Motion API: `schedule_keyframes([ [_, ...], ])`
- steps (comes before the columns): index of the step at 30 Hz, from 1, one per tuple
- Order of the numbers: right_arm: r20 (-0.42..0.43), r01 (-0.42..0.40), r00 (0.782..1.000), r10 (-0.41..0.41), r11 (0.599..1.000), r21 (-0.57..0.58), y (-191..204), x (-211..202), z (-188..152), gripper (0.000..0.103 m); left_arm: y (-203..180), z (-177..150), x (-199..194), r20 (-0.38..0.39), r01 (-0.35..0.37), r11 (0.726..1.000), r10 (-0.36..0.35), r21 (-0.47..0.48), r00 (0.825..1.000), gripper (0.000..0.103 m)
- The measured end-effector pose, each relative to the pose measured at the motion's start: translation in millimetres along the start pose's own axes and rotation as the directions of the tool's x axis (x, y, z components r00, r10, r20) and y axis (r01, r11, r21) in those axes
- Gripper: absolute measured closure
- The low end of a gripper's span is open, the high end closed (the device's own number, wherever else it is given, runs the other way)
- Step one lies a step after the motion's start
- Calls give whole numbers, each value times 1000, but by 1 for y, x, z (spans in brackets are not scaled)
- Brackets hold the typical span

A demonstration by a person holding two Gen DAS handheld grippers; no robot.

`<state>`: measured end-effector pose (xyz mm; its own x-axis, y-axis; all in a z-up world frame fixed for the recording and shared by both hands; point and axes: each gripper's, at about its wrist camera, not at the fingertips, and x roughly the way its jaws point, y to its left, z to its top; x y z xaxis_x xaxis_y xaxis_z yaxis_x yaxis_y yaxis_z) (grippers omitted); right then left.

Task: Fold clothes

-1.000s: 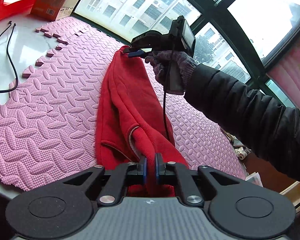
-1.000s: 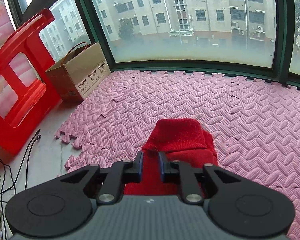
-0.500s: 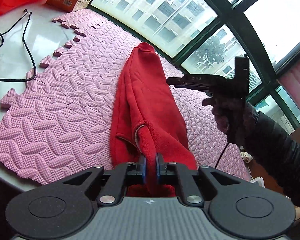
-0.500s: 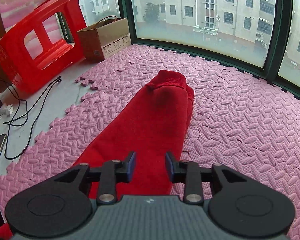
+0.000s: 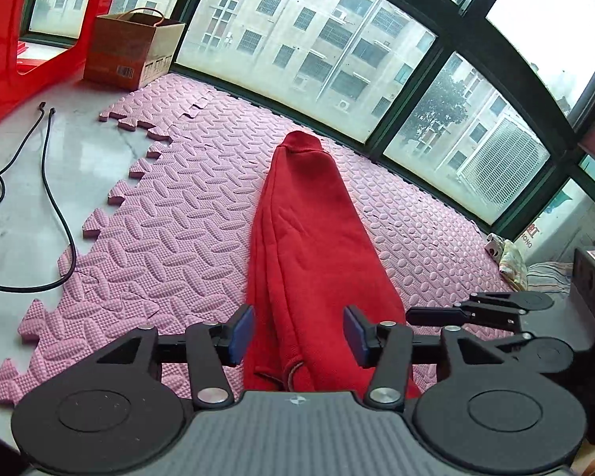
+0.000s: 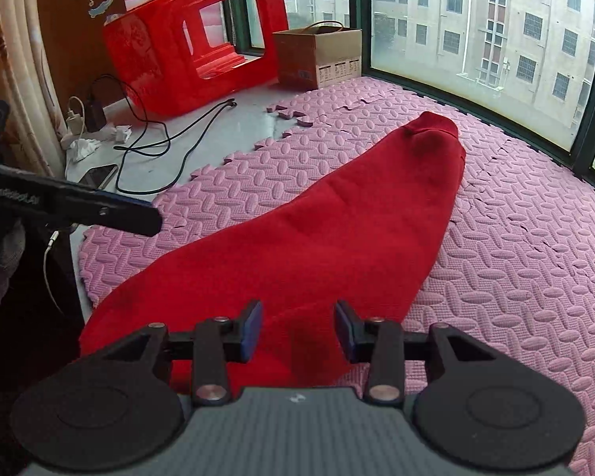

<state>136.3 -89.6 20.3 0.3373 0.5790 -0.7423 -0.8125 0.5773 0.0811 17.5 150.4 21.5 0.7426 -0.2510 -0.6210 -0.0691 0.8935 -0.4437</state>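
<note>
Since the earlier frame the left gripper point(image 5: 298, 334) has let go; both it and the right gripper point(image 6: 298, 331) stand wide open, empty. The long red fleece garment point(image 5: 309, 254) lies on the pink foam mat point(image 5: 186, 214), running lengthwise away from both, near end beneath the left one.

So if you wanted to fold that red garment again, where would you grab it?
Probably the narrow far end of the red garment, coming from above. It lies flat and long on the pink foam mat, so pinching that end lets it fold back toward the near end.
</note>
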Motion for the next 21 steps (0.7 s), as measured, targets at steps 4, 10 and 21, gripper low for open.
schedule_keyframes([
  [4, 20, -27, 999, 29, 998, -63, 26, 2, -5, 63, 3, 8, 29, -64, -29, 999, 30, 25, 998, 56],
  [10, 30, -75, 997, 77, 996, -47, 42, 13, -11, 63, 10, 8, 47, -116, -29, 999, 34, 45, 993, 92],
  [21, 99, -150, 986, 137, 980, 131, -9, -8, -20, 58, 10, 12, 51, -132, -71, 994, 81, 81, 988, 93],
])
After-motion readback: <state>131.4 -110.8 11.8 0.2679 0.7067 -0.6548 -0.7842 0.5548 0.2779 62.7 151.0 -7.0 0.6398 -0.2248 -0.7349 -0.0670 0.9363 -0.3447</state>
